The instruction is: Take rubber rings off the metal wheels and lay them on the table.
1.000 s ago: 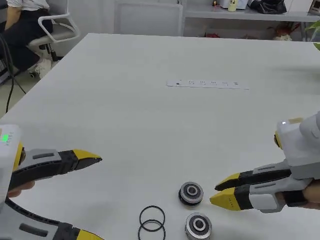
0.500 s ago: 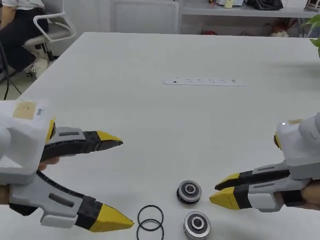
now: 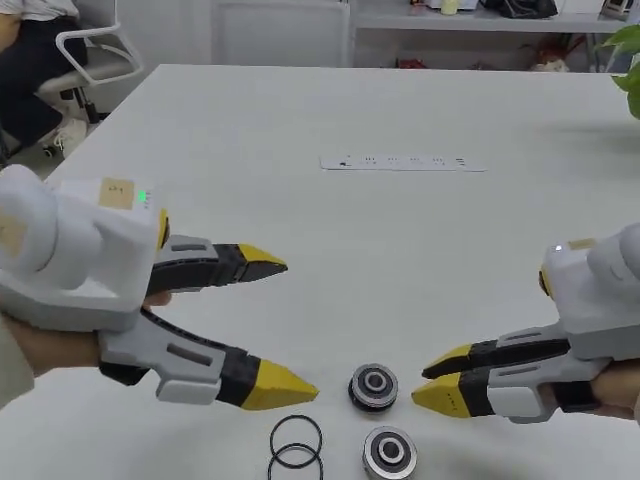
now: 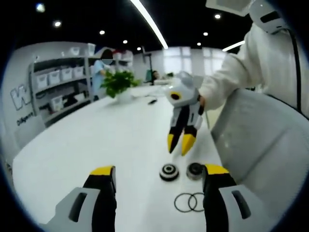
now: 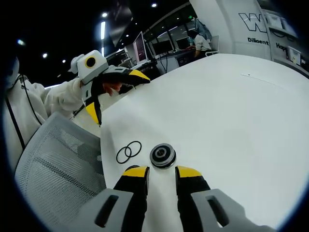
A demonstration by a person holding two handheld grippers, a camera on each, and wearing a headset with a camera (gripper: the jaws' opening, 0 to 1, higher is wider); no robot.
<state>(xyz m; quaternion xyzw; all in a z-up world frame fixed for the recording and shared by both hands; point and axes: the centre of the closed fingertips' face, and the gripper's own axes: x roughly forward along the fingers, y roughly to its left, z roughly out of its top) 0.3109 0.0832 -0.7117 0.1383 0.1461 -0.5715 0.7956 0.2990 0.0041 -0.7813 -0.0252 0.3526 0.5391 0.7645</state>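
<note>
Right gripper (image 3: 420, 385) jaws slightly apart, empty, and nearer: wheel (image 3: 374, 386) lies flat on table (image 3: 400, 250) just ahead of its tips. Left gripper (image 3: 300, 328) wide open above loose rings (image 3: 297, 445).

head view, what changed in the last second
The left gripper moved in from the left toward the rubber rings, jaws wide open, gripping nothing. The right gripper stayed by the far metal wheel, narrowly open; that wheel, the near metal wheel and the rings lie as before.
</note>
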